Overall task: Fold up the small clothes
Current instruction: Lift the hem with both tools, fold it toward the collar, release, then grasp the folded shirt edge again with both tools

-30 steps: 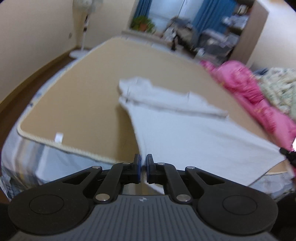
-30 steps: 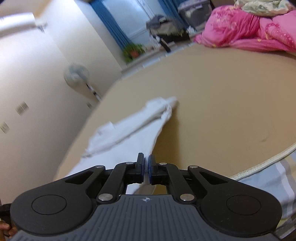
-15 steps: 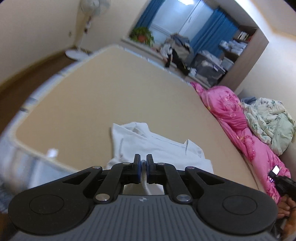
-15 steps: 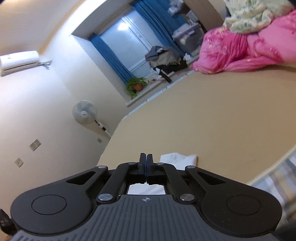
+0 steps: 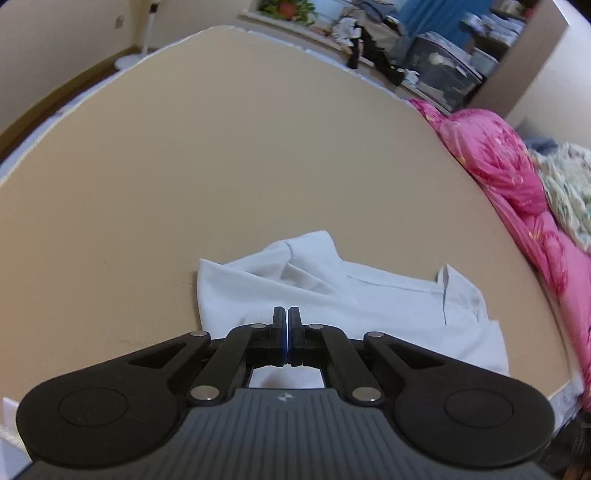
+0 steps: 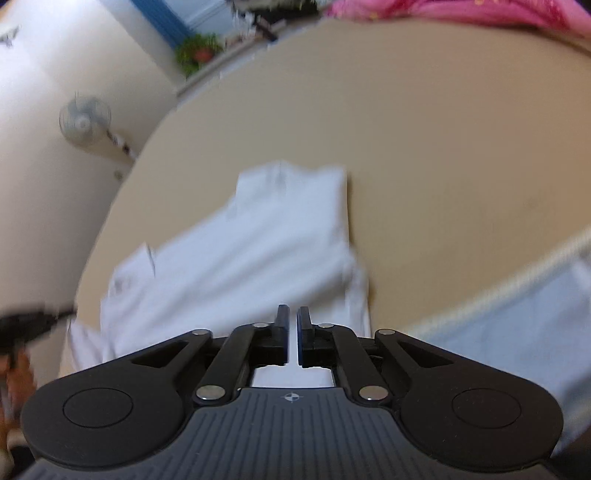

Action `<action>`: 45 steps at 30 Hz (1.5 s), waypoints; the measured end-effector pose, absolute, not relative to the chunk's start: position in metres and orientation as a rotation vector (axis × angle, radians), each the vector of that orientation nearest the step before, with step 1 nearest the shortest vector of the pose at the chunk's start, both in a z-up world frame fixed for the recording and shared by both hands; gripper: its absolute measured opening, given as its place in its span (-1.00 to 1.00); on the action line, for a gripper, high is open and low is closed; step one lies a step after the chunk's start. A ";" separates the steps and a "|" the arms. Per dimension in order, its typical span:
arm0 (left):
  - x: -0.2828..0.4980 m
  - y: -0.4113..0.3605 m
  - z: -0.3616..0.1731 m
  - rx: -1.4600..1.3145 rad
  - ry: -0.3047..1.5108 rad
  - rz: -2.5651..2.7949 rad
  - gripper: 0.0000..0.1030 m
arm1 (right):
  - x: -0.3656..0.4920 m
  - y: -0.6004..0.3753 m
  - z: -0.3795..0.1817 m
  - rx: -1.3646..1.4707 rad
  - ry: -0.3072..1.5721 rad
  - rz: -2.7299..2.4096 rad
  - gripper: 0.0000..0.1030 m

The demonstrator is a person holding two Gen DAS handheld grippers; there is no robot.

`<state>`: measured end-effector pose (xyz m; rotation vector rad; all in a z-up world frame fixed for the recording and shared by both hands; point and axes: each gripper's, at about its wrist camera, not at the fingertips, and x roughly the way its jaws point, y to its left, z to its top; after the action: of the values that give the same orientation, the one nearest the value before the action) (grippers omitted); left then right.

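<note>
Lying folded on the tan mat (image 5: 258, 166), plain unlettered white shirt (image 5: 332, 295).

Domestic bedroom. Large bed w/ tan mat (image 5: 229, 155) as landmark. Pink quilt (image 5: 517, 177) heaped along bed's right edge; potted plant (image 5: 284, 6) on sill beyond far end; pedestal fan (image 6: 85, 119) at far-left corner; cluttered storage boxes (image 5: 439, 74) beyond far-right corner.

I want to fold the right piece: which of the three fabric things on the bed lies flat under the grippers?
The white shirt, spread on the tan mat; the pink quilt and floral blanket are bunched at the edge.
</note>
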<state>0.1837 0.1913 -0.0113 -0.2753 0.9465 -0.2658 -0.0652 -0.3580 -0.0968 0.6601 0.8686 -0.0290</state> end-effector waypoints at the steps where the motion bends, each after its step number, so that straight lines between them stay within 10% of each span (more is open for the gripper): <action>1: 0.188 0.193 -0.012 -0.275 0.941 -0.261 -1.00 | -0.078 -0.351 -0.099 0.664 0.883 -0.036 -0.66; 6: 0.186 0.199 -0.019 -0.331 0.984 -0.259 -0.91 | -0.135 -0.326 -0.130 0.718 1.011 -0.111 -0.46; 10: 0.167 0.204 -0.019 -0.316 1.018 -0.287 -0.20 | -0.153 -0.313 -0.150 0.700 1.074 -0.129 -0.39; 14: 0.141 0.219 -0.015 -0.265 1.001 -0.288 0.04 | -0.157 -0.304 -0.164 0.642 1.112 -0.127 -0.35; 20: 0.131 0.242 -0.021 -0.312 1.031 -0.290 0.04 | -0.153 -0.297 -0.177 0.643 1.136 -0.087 -0.38; 22: 0.131 0.239 -0.022 -0.317 1.035 -0.310 0.04 | -0.150 -0.291 -0.173 0.621 1.126 -0.063 -0.86; 27: 0.135 0.231 -0.027 -0.352 1.055 -0.346 0.03 | -0.154 -0.286 -0.159 0.594 1.093 -0.061 -0.91; 32: 0.136 0.224 -0.029 -0.299 1.066 -0.340 -0.96 | -0.158 -0.293 -0.149 0.655 1.050 -0.065 -0.92; 45: 0.170 0.247 0.010 -0.582 0.813 -0.245 -0.97 | -0.018 -0.381 -0.055 0.869 0.883 0.038 -0.92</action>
<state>0.1704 0.2467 0.0096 -0.5820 0.8125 -0.2451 -0.0181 -0.3808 -0.0548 0.8694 0.8828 0.0379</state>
